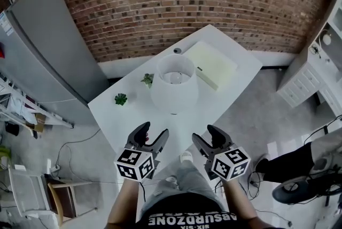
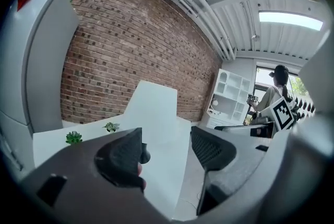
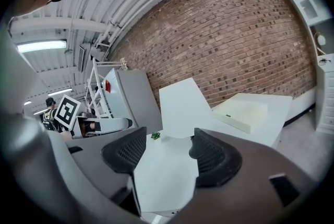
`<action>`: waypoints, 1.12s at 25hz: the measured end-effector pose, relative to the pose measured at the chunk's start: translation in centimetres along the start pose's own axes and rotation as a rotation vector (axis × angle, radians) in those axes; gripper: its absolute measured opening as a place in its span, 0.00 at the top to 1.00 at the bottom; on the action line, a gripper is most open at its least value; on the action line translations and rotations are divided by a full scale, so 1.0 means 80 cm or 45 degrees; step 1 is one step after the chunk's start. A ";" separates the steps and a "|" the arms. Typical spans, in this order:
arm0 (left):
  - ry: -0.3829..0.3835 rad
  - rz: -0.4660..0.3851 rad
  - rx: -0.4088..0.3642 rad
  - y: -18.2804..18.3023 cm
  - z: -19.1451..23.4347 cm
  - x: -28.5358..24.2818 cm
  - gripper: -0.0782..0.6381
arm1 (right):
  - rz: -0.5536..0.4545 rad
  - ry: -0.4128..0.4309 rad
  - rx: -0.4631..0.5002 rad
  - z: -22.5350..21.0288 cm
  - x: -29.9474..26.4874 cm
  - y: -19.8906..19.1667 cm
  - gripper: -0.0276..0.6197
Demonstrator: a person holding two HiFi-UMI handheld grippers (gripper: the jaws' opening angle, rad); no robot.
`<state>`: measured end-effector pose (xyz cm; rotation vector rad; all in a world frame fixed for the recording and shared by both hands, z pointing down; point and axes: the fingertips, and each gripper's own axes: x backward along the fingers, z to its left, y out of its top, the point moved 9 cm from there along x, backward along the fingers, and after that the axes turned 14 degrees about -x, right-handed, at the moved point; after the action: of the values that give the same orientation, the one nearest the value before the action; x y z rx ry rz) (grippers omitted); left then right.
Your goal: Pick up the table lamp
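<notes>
The table lamp (image 1: 173,84), with a white drum shade, stands in the middle of the white table (image 1: 117,126). Both grippers hover over the table's near edge, short of the lamp and apart from it. My left gripper (image 1: 155,131) is open with nothing between its jaws; in the left gripper view (image 2: 167,147) the lamp (image 2: 154,108) stands ahead. My right gripper (image 1: 204,134) is also open and empty, and in the right gripper view (image 3: 167,152) the lamp (image 3: 182,108) rises beyond the jaws.
A flat white box (image 1: 216,64) lies behind the lamp on the right. Two small green plants (image 1: 121,99) (image 1: 148,79) sit to the lamp's left. A grey fridge (image 1: 48,46) stands at left, a white shelf unit (image 1: 315,62) at right, brick wall behind.
</notes>
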<state>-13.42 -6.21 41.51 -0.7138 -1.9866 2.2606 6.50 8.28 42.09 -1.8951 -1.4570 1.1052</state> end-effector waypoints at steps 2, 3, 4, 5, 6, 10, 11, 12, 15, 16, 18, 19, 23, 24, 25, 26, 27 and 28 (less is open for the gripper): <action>-0.007 0.013 0.033 0.002 0.007 -0.013 0.49 | 0.004 0.018 -0.010 -0.013 -0.008 0.012 0.55; -0.009 0.020 0.045 0.003 0.010 -0.020 0.49 | 0.004 0.027 -0.018 -0.019 -0.012 0.018 0.55; -0.008 0.025 0.054 0.004 0.014 -0.025 0.48 | 0.006 0.037 -0.030 -0.026 -0.016 0.023 0.55; -0.005 0.029 0.064 0.004 0.017 -0.030 0.48 | 0.008 0.047 -0.045 -0.032 -0.020 0.027 0.55; 0.002 0.032 0.075 0.004 0.021 -0.034 0.48 | 0.013 0.058 -0.059 -0.038 -0.024 0.030 0.55; 0.035 0.034 0.137 0.006 0.035 -0.052 0.47 | 0.050 0.083 -0.103 -0.062 -0.038 0.044 0.55; 0.038 0.035 0.153 0.006 0.038 -0.056 0.47 | 0.059 0.088 -0.116 -0.067 -0.041 0.046 0.55; 0.038 0.037 0.171 0.005 0.042 -0.059 0.47 | 0.068 0.094 -0.128 -0.072 -0.045 0.047 0.55; 0.037 0.047 0.212 0.000 0.049 -0.068 0.47 | 0.094 0.109 -0.153 -0.084 -0.056 0.048 0.55; 0.036 0.052 0.219 -0.002 0.051 -0.071 0.47 | 0.102 0.115 -0.158 -0.088 -0.059 0.049 0.55; 0.040 0.060 0.225 -0.006 0.054 -0.077 0.47 | 0.118 0.130 -0.175 -0.096 -0.066 0.051 0.55; 0.043 0.064 0.225 -0.008 0.056 -0.081 0.47 | 0.126 0.140 -0.187 -0.100 -0.070 0.052 0.55; 0.051 0.078 0.250 -0.014 0.067 -0.091 0.47 | 0.158 0.170 -0.223 -0.114 -0.087 0.059 0.55; 0.051 0.080 0.261 -0.015 0.070 -0.094 0.47 | 0.165 0.174 -0.229 -0.118 -0.092 0.061 0.55; 0.050 0.082 0.272 -0.016 0.072 -0.097 0.47 | 0.172 0.177 -0.237 -0.122 -0.096 0.063 0.55; 0.050 0.085 0.282 -0.017 0.075 -0.099 0.47 | 0.180 0.179 -0.246 -0.127 -0.100 0.064 0.55; 0.051 0.090 0.291 -0.018 0.077 -0.102 0.47 | 0.188 0.181 -0.255 -0.131 -0.104 0.065 0.55; 0.053 0.094 0.299 -0.020 0.080 -0.104 0.47 | 0.198 0.183 -0.263 -0.135 -0.109 0.065 0.55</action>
<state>-8.76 -14.60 45.98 -0.8134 -1.6652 2.4432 17.50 -0.63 46.46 -2.2145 -1.4088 0.8917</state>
